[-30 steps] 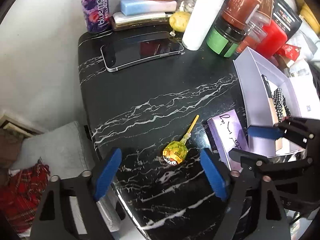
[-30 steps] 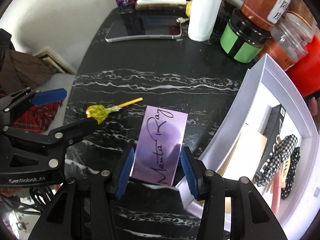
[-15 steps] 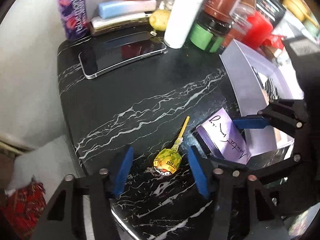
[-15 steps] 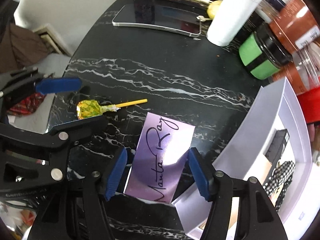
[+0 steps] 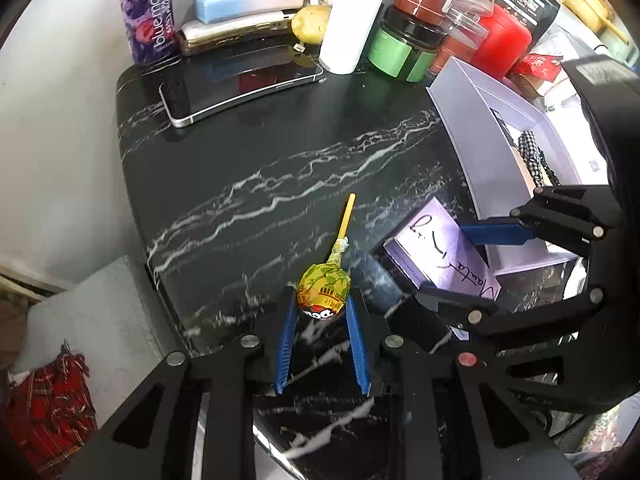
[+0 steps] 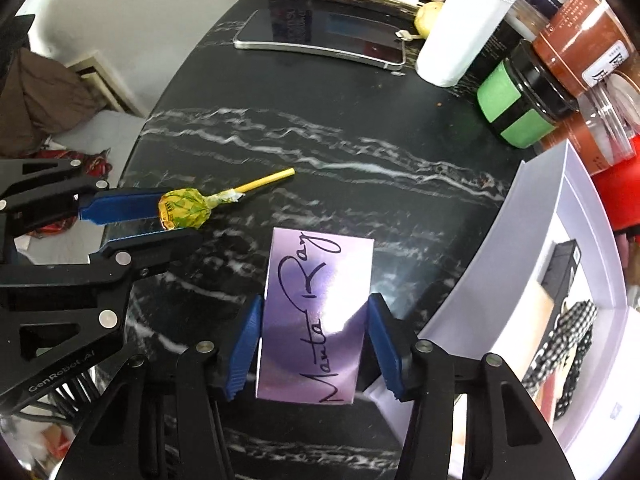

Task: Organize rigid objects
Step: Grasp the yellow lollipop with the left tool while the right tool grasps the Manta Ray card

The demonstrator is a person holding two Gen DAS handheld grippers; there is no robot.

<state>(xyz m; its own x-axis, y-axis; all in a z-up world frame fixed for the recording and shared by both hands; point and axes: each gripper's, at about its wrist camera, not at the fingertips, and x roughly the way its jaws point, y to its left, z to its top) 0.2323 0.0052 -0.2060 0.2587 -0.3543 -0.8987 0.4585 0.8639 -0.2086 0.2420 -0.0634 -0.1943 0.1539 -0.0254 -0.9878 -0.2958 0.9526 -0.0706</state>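
Left gripper pointed steeply down at the black marble table. Its jaws had just been closing and its blue pads pinched the wrapped head of the lollipop. Yellow stick ran away from the fingertips, lying along the table. From the right wrist view, the same pinch showed at the far left, the candy head seated between the two blue pads.

Right gripper pointed straight down over the purple box, lettered "Manta Ray". Jaws had just been closing; the box sat between the pads, both pads hard against its long sides. Box lay flat on the table, its far end sticking out past the fingertips.

White tray stood just right of the right gripper, touching or nearly touching the box's near corner. Inside it: a black box and a black-and-white checked band.

Ahead of both grippers, at the table's far edge: a phone lying flat, a purple can, a white bottle, a green-labelled jar. More jars and a red container crowded beyond the tray.

Red plaid cloth lay on the floor left of the left gripper.
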